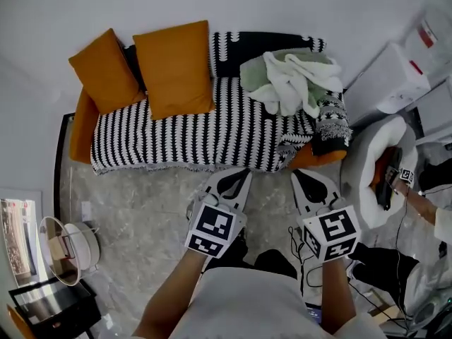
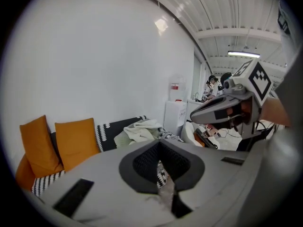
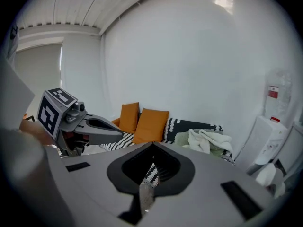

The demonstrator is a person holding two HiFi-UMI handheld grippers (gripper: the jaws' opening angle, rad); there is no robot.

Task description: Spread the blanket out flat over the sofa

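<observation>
1. Over at the right end of the sofa [image 1: 83, 129], bunched in a loose heap against the backrest and arm: the blanket [image 1: 293, 80], pale green with cream folds, not yet spread. Cannot tell whether one piece or two.
2. Further left, two orange cushions [image 1: 173, 66] leaning on the backrest, well apart from the heap, with bare striped cover [image 1: 212, 136] on the seat between.
3. Closed and empty: left claw [image 1: 239, 177], jaws together with nothing between them. Same for right claw [image 1: 302, 179]. Both held side by side above the floor [image 1: 141, 203] just in front of the sofa, pointing toward it, short of the heap.
4. Judging by the soft, slumped folds: light, limp, no stiffness at all. Likely to sag and trail rather than move as one piece. Nothing fragile to mind.
5. Best taken at an edge or corner, one per claw and well apart, then lifted and drawn out sideways. Cannot tell from here which fold is a true edge.
6. Worth avoiding: pinching the middle of the heap, likely to raise only a bundle, or catching the striped cover underneath along with it.
</observation>
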